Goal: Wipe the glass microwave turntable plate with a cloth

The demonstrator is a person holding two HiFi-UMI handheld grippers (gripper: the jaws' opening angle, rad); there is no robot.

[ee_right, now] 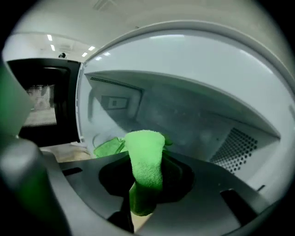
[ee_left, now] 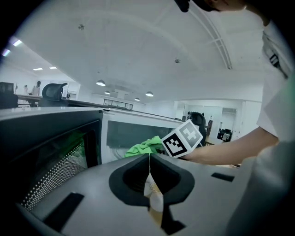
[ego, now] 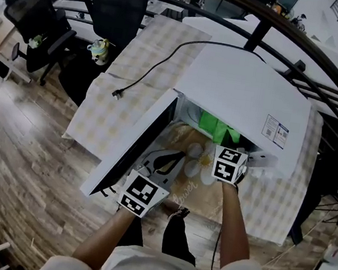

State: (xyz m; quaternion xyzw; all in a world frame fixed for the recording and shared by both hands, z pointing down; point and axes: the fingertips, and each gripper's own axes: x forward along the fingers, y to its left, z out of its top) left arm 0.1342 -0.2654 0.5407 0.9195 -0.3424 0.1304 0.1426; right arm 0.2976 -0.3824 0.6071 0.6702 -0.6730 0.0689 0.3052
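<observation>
Microwave (ego: 250,93), door (ego: 130,152) swung open, on a table (ego: 139,55) under a checked covering. **Contents of the cavity (ee_right: 193,115):** a green cloth (ee_right: 145,140), and the tips of the right claw (ee_right: 147,159) that carries it. One fold of the cloth lies flat on the cavity floor, ahead of the right claw and to its left. A faint curved edge (ee_right: 94,137) shows just beside that fold. Whether this is the plate cannot be told, and no view shows the plate clearly.

**Right claw:** jaws clamped on the cloth. The gripped part is a thick doubled band that rises from between the jaws. Its long axis runs forward along the jaws, and its rounded folded end points away from the claw toward the back wall. Its lower end hangs down through the gap behind the tips.

**Left claw (ee_left: 149,157):** jaws pressed together with nothing between them. It is outside the cavity, beside the open door, which lies to its left. The cloth and the right claw's marker cube (ee_left: 181,138) lie ahead of it and slightly to its right. A flower-printed mat (ego: 199,162) lies below both claws, in front of the microwave mouth; its print shows through the slot behind the left claw's tips.
</observation>
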